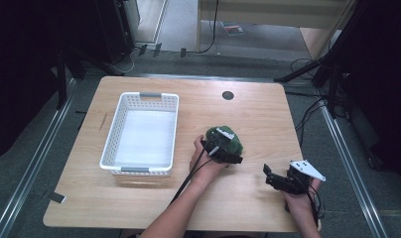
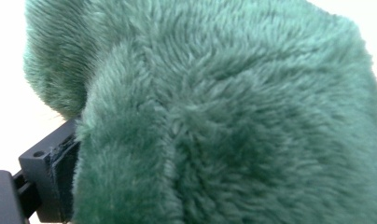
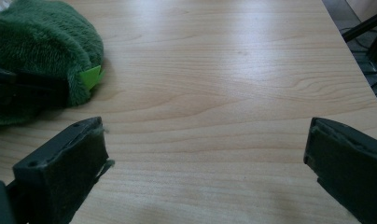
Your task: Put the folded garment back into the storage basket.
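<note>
A person's left gripper is closing its jaws on a green plush lying on the table, at about 3 o'clock from the white basket. The basket is sitting empty, so the pickup looks to be only starting; lifting and carrying the plush across are seemingly still ahead. The right gripper is idling at the plush's 4 o'clock, jaws spread wide, holding nothing.

Even overhead light brightens the worktop; surroundings at nine and three o'clock sink dark; close green fur blurs softly.
</note>
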`<state>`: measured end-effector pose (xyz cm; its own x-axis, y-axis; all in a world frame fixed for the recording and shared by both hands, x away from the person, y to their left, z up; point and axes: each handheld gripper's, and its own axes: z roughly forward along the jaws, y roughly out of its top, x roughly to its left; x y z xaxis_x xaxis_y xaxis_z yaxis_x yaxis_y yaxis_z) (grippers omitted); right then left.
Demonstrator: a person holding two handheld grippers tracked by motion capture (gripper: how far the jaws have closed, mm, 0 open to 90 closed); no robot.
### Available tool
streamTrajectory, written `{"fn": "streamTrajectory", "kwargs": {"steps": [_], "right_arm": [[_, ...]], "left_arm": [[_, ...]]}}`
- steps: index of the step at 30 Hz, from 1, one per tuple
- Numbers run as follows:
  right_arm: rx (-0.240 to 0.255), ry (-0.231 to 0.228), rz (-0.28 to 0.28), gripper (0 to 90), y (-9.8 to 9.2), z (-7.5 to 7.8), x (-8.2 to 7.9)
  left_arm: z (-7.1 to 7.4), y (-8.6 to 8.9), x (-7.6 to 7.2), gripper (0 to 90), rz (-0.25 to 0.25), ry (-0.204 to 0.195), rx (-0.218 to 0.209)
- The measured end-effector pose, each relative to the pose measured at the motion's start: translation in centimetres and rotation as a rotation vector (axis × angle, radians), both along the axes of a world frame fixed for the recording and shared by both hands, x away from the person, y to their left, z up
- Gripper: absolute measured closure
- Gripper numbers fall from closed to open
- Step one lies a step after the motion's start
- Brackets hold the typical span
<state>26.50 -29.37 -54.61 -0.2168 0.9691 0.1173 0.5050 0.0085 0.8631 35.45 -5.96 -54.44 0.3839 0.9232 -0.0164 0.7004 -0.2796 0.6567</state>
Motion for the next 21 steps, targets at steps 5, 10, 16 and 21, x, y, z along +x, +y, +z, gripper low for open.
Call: {"fn": "streamTrajectory", "kwargs": {"steps": [5,10,16,21], "right_arm": [[-0.002,0.004,0.0,0.0,0.0,0.0,0.0],[0.001,0.005,0.001,0.0,0.0,0.0,0.0],[0.002,0.005,0.002,0.0,0.0,0.0,0.0],[0.0,0.003,0.005,0.0,0.0,0.0,0.0]], "left_arm": [[0.1,-0.1,0.0,7.6,0.031,-0.004,0.016],[0.5,0.2,0.0,16.2,0.044,-0.014,0.019],[1.6,0.9,-0.2,22.2,0.057,-0.039,0.007],[2.7,1.5,-0.5,22.6,0.052,-0.062,-0.004]]}}
